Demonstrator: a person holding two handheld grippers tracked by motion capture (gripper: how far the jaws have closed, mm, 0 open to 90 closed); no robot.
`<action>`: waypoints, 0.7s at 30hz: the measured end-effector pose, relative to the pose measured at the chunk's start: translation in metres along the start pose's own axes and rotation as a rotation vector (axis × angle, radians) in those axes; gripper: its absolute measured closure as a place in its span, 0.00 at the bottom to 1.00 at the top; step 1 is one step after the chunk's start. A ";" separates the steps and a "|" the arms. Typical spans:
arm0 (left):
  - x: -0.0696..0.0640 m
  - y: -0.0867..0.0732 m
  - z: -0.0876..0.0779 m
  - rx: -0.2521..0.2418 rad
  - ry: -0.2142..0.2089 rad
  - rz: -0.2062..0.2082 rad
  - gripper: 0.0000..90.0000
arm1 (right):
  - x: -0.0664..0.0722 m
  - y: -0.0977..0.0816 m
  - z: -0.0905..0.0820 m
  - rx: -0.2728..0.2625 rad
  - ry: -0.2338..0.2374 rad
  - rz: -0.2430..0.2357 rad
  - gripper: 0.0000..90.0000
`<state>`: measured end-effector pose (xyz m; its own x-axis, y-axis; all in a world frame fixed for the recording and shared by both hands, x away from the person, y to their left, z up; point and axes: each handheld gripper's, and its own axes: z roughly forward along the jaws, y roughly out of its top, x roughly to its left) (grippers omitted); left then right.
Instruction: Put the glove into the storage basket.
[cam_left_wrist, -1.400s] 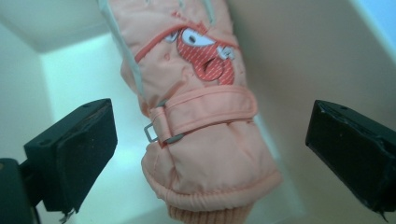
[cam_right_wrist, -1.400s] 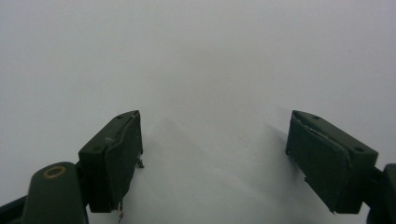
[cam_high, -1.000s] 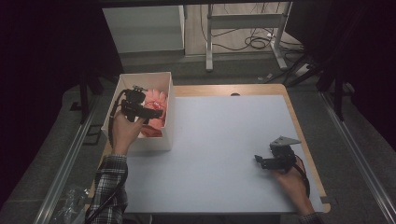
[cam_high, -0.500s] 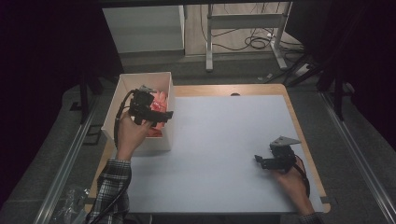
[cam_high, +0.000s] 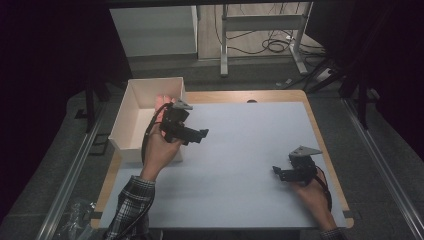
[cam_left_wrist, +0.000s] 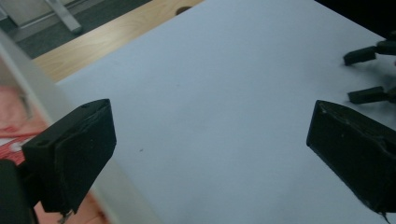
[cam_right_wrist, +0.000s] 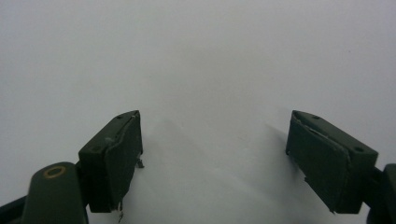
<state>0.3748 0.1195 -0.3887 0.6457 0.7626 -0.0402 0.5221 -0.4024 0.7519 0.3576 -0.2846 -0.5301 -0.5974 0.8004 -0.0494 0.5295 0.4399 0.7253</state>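
1. From the high view we see the left gripper (cam_high: 202, 135) held up in the person's left hand (cam_high: 159, 150), just past the right wall of the white box (cam_high: 131, 107), its jaws pointing out over the white table top (cam_high: 250, 145).
2. In the left gripper view we find its two black jaws spread wide with nothing between them — bare white surface shows in the gap.
3. The white box stands at the table's left edge, partly over the wooden border (cam_high: 280, 95); we make out something pink-red (cam_high: 161, 98) inside it near the far right corner, just behind the left gripper.
4. That pink-red content also shows in the left gripper view (cam_left_wrist: 16, 116), low at the left behind the box wall — it is blurred, and we cannot tell what it is.
5. The right gripper (cam_high: 278, 172) sits low near the table's right front part, held in the right hand (cam_high: 312, 192), well apart from the left one.
6. In the right gripper view we see its jaws parted too, empty, with plain white table between them.
7. The right gripper's jaw tips appear in the left gripper view as well, far off at the upper right (cam_left_wrist: 369, 74).
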 end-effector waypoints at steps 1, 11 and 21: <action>-0.006 0.000 0.003 -0.001 -0.011 0.013 0.02 | 0.000 0.000 0.000 0.000 0.000 -0.001 0.21; -0.042 -0.011 0.028 -0.002 -0.099 0.080 0.02 | 0.000 0.000 0.000 -0.001 0.000 -0.001 0.21; -0.055 -0.040 0.054 0.018 -0.148 0.090 0.02 | 0.000 0.000 0.000 -0.001 0.000 -0.002 0.21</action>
<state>0.3482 0.0659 -0.4524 0.7646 0.6406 -0.0708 0.4675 -0.4756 0.7451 0.3577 -0.2846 -0.5300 -0.5984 0.7996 -0.0506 0.5275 0.4408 0.7262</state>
